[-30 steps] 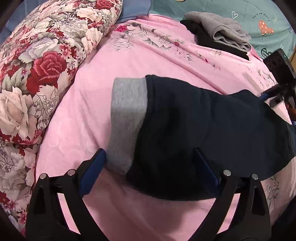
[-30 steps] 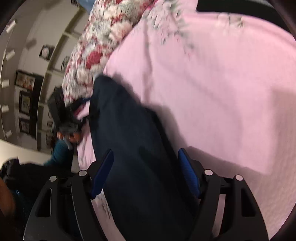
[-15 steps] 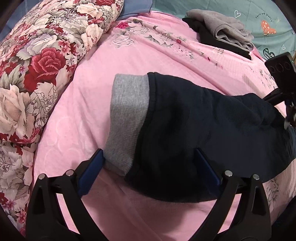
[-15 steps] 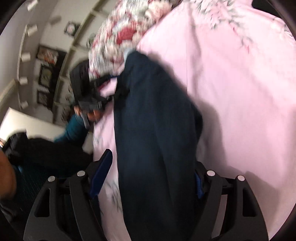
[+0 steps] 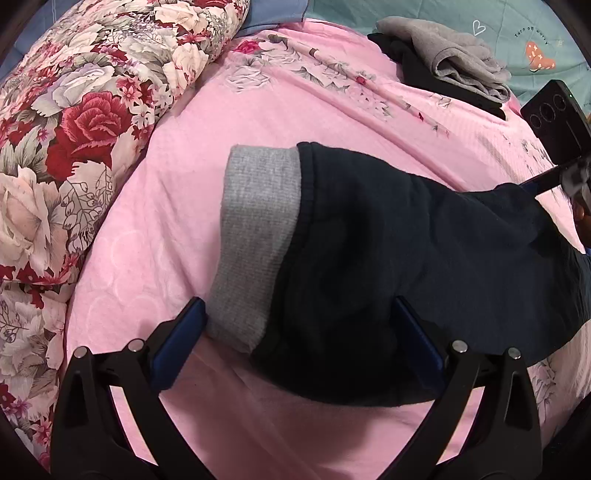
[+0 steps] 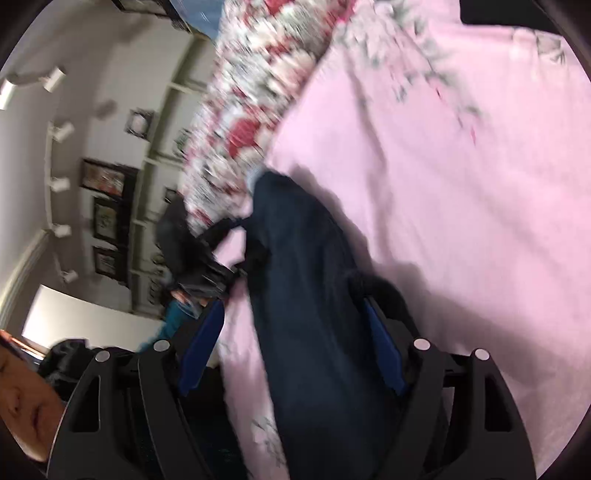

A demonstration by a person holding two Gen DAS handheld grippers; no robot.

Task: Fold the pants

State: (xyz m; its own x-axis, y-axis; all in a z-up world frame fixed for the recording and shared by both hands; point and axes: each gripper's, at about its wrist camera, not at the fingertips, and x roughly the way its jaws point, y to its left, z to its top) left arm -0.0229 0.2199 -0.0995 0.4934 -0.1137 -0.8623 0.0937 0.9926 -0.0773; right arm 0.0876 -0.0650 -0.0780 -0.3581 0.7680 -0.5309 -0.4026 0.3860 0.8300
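Dark navy pants (image 5: 406, 236) with a grey ribbed cuff (image 5: 255, 229) lie across the pink bedsheet (image 5: 229, 125). My left gripper (image 5: 298, 302) is open, and its blue fingers (image 5: 177, 343) straddle the near edge of the cuff end. In the right wrist view the same pants (image 6: 306, 295) run lengthwise between the spread blue fingers (image 6: 201, 343) of my right gripper (image 6: 293, 303), which is open over the other end. The fabric bunches up against the right finger. This view is blurred by motion.
A floral quilt (image 5: 74, 122) lines the left side of the bed. A folded grey garment (image 5: 458, 62) on a black one lies at the back right, before a teal blanket (image 5: 517, 33). A black phone (image 5: 554, 118) shows at the right edge. A teal sleeve (image 6: 177, 317) is beside the bed.
The right wrist view has swung and tilted over the pants' far end, where the fabric now bunches. The left gripper and the cuff end have barely moved.
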